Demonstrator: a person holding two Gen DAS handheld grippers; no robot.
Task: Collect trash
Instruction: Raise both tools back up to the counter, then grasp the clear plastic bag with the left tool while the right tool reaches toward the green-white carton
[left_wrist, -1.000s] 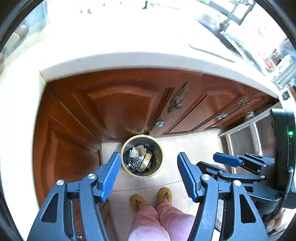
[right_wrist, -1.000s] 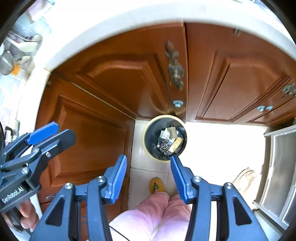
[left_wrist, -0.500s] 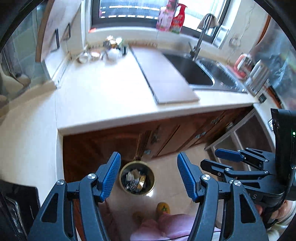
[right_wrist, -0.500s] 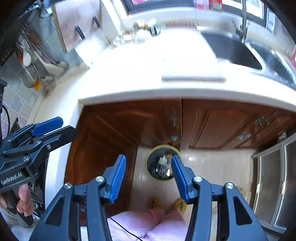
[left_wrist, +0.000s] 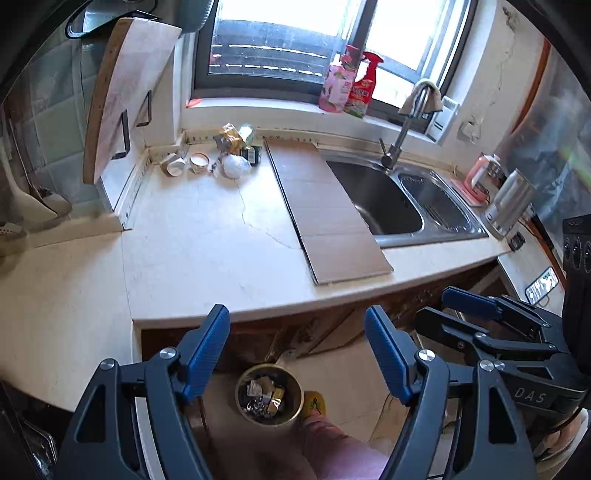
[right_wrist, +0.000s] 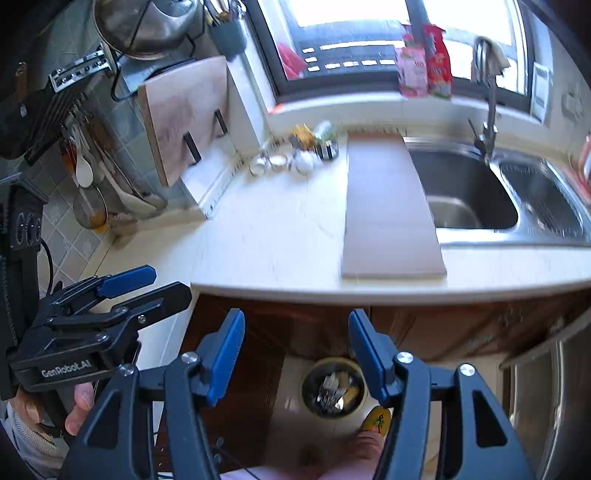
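Left wrist view: the left gripper (left_wrist: 297, 349) fills the lower foreground, its two blue-padded fingers (left_wrist: 207, 350) spread wide apart and holding nothing. Between and below them, on the tiled floor, stands a round trash bin (left_wrist: 269, 397) with a brass-coloured rim, already holding crumpled scraps. It sits at the foot of the brown wooden cabinets (left_wrist: 332, 328). Above the bin runs a pale stone countertop (left_wrist: 207, 251). At the far back of the countertop, against the wall under the window (left_wrist: 280, 44), lies a small cluster of trash (left_wrist: 221, 155): cups, a white crumpled wad and wrappers. A flat cardboard sheet (left_wrist: 325, 210) lies on the countertop between that cluster and the steel sink (left_wrist: 402, 199). To the right of the bin, the right gripper (left_wrist: 484, 314) reaches in, also spread and empty. Right wrist view, slightly blurred: the right gripper (right_wrist: 295, 354) is in the foreground, fingers wide apart, gripping nothing, with the trash bin (right_wrist: 334, 391) on the floor seen between them. The countertop (right_wrist: 273, 243) lies above the bin, the trash (right_wrist: 295, 155) at its far edge left of the cardboard sheet (right_wrist: 388, 210) and the sink (right_wrist: 480, 199). Left of the bin, the left gripper (right_wrist: 147, 280) hangs in the air, open, held by a hand (right_wrist: 77, 406).
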